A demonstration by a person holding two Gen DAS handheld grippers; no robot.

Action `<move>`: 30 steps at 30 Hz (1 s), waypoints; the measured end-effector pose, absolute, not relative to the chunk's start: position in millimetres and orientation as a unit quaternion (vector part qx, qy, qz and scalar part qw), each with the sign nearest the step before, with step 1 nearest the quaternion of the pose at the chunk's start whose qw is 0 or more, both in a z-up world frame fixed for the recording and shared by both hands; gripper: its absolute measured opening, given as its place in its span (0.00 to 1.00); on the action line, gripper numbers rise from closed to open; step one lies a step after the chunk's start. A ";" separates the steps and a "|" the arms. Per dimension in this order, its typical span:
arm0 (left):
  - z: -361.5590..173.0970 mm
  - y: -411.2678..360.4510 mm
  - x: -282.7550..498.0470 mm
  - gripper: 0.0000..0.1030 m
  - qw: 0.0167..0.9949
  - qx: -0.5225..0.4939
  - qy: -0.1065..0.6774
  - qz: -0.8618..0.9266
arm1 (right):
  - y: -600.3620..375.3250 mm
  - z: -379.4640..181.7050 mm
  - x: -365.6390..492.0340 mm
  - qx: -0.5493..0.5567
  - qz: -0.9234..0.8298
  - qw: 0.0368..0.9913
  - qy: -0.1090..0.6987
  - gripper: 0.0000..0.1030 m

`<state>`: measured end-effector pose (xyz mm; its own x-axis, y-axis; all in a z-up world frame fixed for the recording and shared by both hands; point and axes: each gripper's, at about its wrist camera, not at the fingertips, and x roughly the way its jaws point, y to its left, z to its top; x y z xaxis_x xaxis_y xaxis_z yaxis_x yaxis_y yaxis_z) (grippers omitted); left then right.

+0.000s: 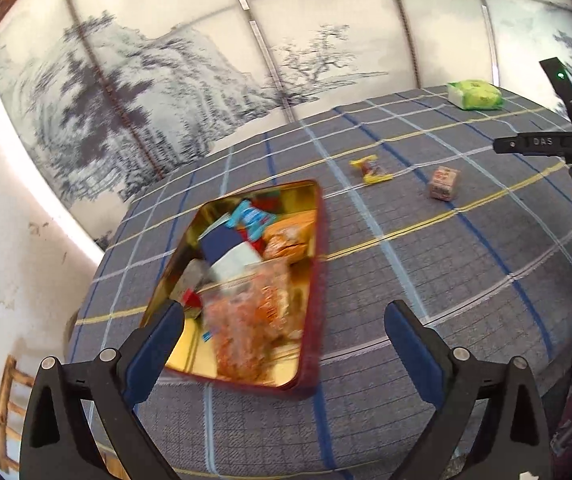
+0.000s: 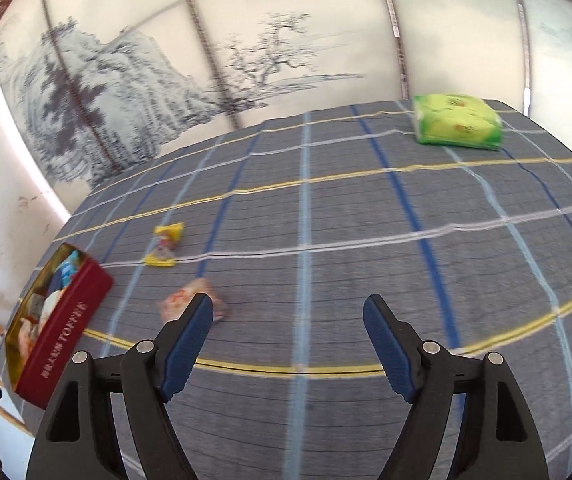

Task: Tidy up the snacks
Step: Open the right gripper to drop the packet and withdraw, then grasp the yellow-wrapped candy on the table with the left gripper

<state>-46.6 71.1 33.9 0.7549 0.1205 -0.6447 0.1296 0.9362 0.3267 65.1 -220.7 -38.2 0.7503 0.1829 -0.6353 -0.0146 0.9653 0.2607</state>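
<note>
We hold both grippers wide and empty: left (image 1: 283, 326) over the tin (image 1: 318, 240) full of snacks, right (image 2: 288, 318) above bare cloth (image 2: 366, 208). Beyond the tin lie a yellow candy (image 1: 370, 169) and a cube (image 1: 443, 183); tissues (image 1: 474, 95) sit farthest off.

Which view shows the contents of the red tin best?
The left wrist view: it looks down into the open red tin, so the snack packets against its gold lining show, though blurred. The right wrist view sees the tin at its left edge from the side, mostly the red wall with lettering and only a sliver of the contents.
</note>
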 end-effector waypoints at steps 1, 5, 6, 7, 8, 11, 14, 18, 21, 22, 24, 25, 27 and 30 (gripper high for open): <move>35.5 62.5 -42.4 0.97 0.917 0.184 0.353 -0.015 | -226.2 -40.4 65.2 0.125 0.049 0.927 0.350 0.77; 40.2 36.9 -19.0 0.97 0.909 0.188 0.368 -0.059 | -241.4 -52.8 63.1 0.142 0.045 0.924 0.352 0.79; 41.8 32.2 -10.5 0.97 0.907 0.187 0.371 -0.067 | -244.2 -57.6 62.6 0.145 0.047 0.923 0.354 0.79; 43.4 28.2 -0.8 0.97 0.905 0.183 0.376 -0.075 | -247.0 -62.9 62.5 0.152 0.049 0.920 0.358 0.79; 42.8 23.5 8.2 0.97 0.904 0.179 0.381 -0.081 | -249.3 -65.0 62.8 0.160 0.052 0.918 0.360 0.79; 47.4 15.2 48.0 0.97 0.895 0.138 0.408 -0.114 | -251.8 -63.4 60.1 0.170 0.063 0.921 0.344 0.83; 48.0 5.8 91.7 0.96 0.889 0.110 0.427 -0.125 | -247.3 -63.9 61.1 0.162 0.069 0.921 0.347 0.83; 38.3 -17.1 149.6 0.95 0.879 0.127 0.443 -0.122 | -247.8 -65.1 61.7 0.170 0.083 0.918 0.347 0.84; 20.8 -29.5 189.5 0.88 0.866 0.137 0.466 -0.116 | -251.3 -65.9 59.4 0.184 0.092 0.917 0.341 0.84; 13.7 -31.2 200.5 0.88 0.860 0.137 0.478 -0.115 | -251.1 -65.7 59.3 0.186 0.094 0.917 0.340 0.84; -1.8 -30.8 221.7 0.82 0.847 0.127 0.505 -0.110 | -249.9 -65.1 58.9 0.186 0.100 0.917 0.338 0.84; -9.0 -29.5 230.2 0.78 0.840 0.120 0.518 -0.106 | -249.9 -64.8 59.0 0.185 0.102 0.917 0.338 0.84; -22.2 -26.3 243.9 0.71 0.830 0.102 0.539 -0.101 | -248.8 -64.7 59.2 0.184 0.109 0.917 0.338 0.85; -38.1 -23.9 256.6 0.59 0.821 0.093 0.556 -0.090 | -248.0 -64.4 59.1 0.183 0.113 0.917 0.336 0.85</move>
<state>256.6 -23.9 -38.1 0.3649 -0.0445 -0.9300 0.2518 0.9664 0.0525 59.1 -248.0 -64.4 0.7481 0.3313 -0.5749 -0.0845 0.9070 0.4127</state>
